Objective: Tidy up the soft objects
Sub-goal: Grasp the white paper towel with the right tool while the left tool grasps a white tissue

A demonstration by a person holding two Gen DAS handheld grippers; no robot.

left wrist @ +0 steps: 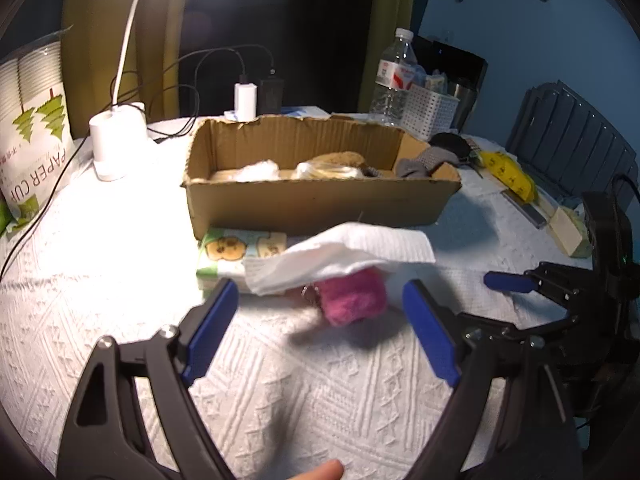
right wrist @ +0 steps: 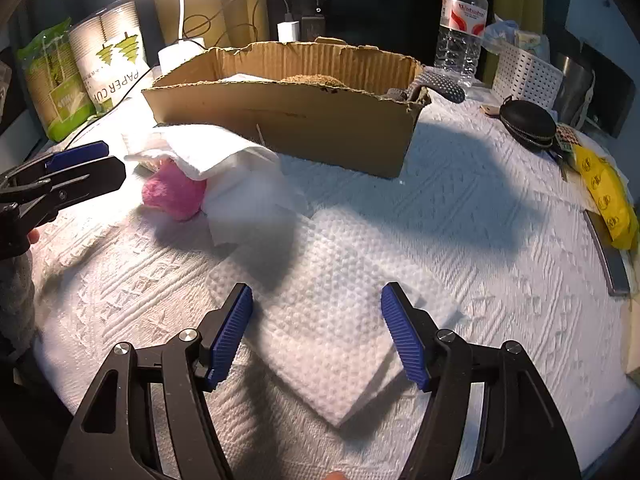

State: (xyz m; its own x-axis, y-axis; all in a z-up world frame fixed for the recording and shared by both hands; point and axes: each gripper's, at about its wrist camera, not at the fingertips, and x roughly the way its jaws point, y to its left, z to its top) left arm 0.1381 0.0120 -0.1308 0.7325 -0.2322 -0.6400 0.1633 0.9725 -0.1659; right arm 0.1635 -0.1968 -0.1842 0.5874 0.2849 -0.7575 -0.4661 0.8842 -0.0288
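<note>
Pompom (left wrist: 352, 296), pink and fuzzy, is lying on the bench (left wrist: 120, 280) just in front of the box (left wrist: 320, 200), half covered by a loose tissue (left wrist: 340, 256) draped over its top. I am holding my left gripper (left wrist: 320, 328) over it with the jaws apart and nothing in them; my right gripper (right wrist: 316, 332) is likewise spread wide and empty, hovering above a folded napkin (right wrist: 332, 320). I am judging that closing on the pompom now risks pinching the tissue too and dragging it into the box, or the fluff squashing and slipping out. It is nearly round, so I am seeing no clear long axis; its small metal clasp is pointing toward my left.
</note>
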